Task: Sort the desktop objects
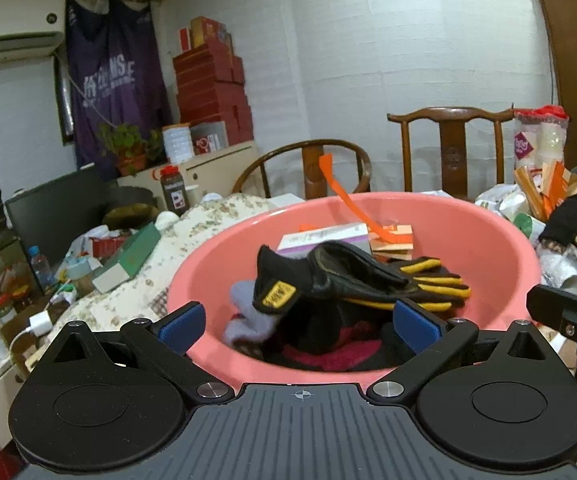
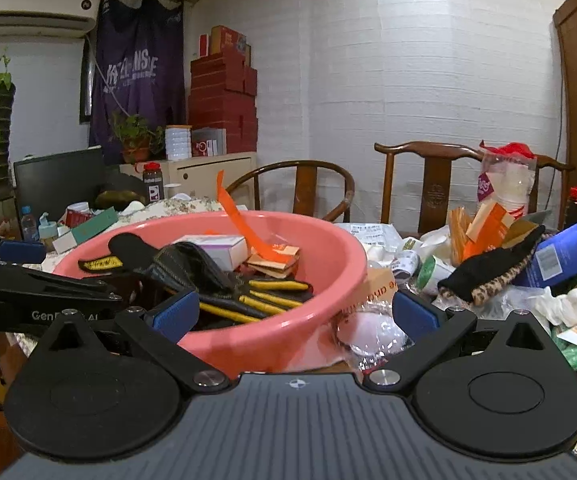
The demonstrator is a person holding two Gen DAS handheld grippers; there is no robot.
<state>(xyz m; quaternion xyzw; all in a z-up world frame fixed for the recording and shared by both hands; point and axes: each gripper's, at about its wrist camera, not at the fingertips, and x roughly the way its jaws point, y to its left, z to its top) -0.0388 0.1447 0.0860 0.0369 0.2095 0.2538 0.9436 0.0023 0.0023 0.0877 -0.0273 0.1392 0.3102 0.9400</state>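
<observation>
A pink basin [image 1: 468, 232] sits on the table and holds black-and-yellow gloves [image 1: 352, 276], a white and purple box [image 1: 324, 238], orange packets [image 1: 392, 242], an orange strip and red and grey cloth. My left gripper [image 1: 298, 322] is open and empty at the basin's near rim, over the cloth. In the right wrist view the basin [image 2: 320, 276] is left of centre. My right gripper [image 2: 294, 314] is open and empty; its left finger is over the basin's near right rim and its right finger over clear plastic wrap [image 2: 368, 332].
A heap lies right of the basin: a black and leopard-print cloth [image 2: 488, 276], a blue tube [image 2: 568, 248], orange sachets [image 2: 484, 224], paper cups, a white figurine [image 2: 560, 304]. A green box [image 1: 128, 260], bottles and a charger lie left. Two wooden chairs [image 2: 428, 184] stand behind.
</observation>
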